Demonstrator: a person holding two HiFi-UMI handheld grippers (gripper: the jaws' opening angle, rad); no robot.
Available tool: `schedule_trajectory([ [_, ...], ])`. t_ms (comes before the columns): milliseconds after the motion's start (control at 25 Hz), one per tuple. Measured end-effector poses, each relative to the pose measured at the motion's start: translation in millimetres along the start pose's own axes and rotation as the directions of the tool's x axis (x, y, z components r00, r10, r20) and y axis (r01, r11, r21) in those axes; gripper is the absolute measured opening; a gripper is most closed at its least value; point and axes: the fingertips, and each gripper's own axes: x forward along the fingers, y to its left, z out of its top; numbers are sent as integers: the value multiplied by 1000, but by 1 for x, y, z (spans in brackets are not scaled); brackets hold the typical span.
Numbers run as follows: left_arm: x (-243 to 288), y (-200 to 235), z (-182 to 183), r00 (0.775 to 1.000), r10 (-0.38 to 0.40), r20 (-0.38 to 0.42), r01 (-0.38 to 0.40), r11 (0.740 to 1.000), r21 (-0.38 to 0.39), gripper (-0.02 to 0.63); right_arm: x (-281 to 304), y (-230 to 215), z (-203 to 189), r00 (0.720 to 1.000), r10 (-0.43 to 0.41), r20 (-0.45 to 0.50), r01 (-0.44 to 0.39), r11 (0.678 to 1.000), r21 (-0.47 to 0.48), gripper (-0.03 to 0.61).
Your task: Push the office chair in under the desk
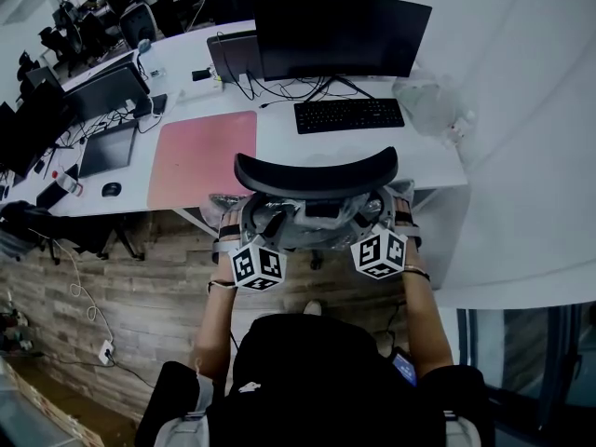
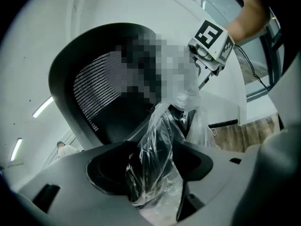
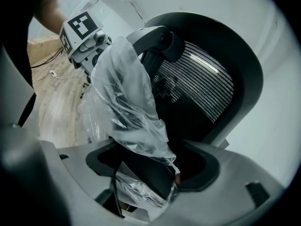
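Both grippers are clamped on the armrests (image 3: 153, 173) of the office chair (image 1: 317, 173), the left gripper (image 2: 153, 187) on one and the right gripper (image 3: 146, 182) on the other. Crinkled plastic (image 3: 127, 102) wraps each armrest, partly veiling the jaw tips. The chair is set against the front edge of the desk (image 1: 279, 138), its seat hidden below the backrest.

Office chair (image 1: 315, 173) at near edge of desk (image 1: 438, 156), facing it. Keyboard (image 1: 349, 115) on desk just beyond backrest; monitor (image 1: 340, 35) behind keyboard. Desk mat (image 1: 202, 156) left of keyboard, laptop (image 1: 233, 56) beyond mat. Mouse (image 1: 112, 189) further left. Left gripper (image 1: 242, 220) on chair's left armrest, right gripper (image 1: 384, 210) on right armrest, plastic wrap (image 3: 129, 102) between jaws.
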Motion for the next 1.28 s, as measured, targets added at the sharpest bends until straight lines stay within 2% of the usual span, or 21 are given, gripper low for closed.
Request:
schedule_trajectory([
  [520,-4,-3,0,1000,-17,10,18,998,-56,295,-5,2,1,999,5,38,-6,1000,24,322],
  [720,-6,-2,3,999,-42,35,46,988,-149,295,-6,0,2,999,15,37,-17,998,55,322],
  [840,-11,3,5,997,-60,55,71,970,-234,295,-9,-2,4,999,13,37,-17,996,92,322],
  [960,-19,4,2,995,-70,77,89,957,-277,295,-10,0,9,999,-2,42,-3,992,128,321],
  [1120,-31,0,4,990,-101,102,126,949,-289,295,-17,2,14,1000,-14,25,10,989,149,321],
  [1280,-41,4,10,985,-120,121,149,950,-273,295,-27,0,15,999,-12,30,4,968,250,321],
])
